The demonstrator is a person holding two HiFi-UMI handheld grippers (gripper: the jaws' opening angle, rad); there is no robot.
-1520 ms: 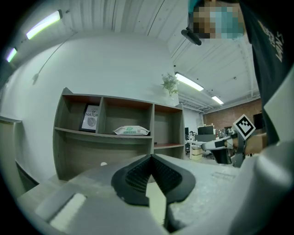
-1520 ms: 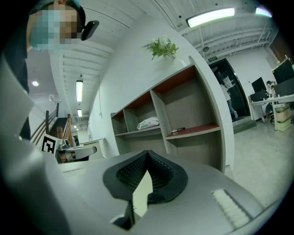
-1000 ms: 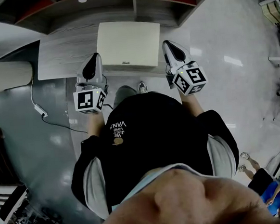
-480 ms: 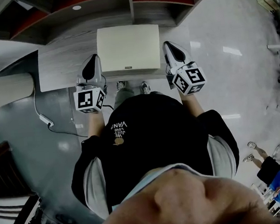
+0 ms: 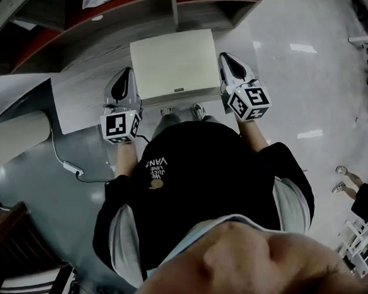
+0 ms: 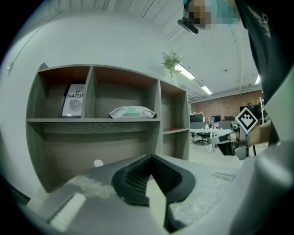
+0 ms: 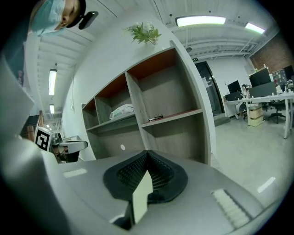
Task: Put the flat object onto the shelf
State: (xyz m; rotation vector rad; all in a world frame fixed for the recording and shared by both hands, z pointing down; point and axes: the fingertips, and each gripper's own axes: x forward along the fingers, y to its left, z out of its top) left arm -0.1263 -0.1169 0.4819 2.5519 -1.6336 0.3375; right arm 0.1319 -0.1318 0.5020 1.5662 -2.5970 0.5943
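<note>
your left gripper [image 5: 126,76]: clamped on flat object's [image 5: 174,60] left edge; your right gripper [image 5: 224,59]: clamped on its right edge; shelf [image 5: 193,17] just ahead

Two claws [image 5: 128,76] [image 5: 226,60], one flat panel [image 5: 175,61], one shelf [image 5: 174,7]

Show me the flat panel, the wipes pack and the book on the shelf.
flat panel [image 5: 174,64], head view, middle of its top face.
wipes pack [image 6: 132,112], left gripper view, middle of its front.
book [image 6: 73,99], left gripper view, middle of its cover.
</note>
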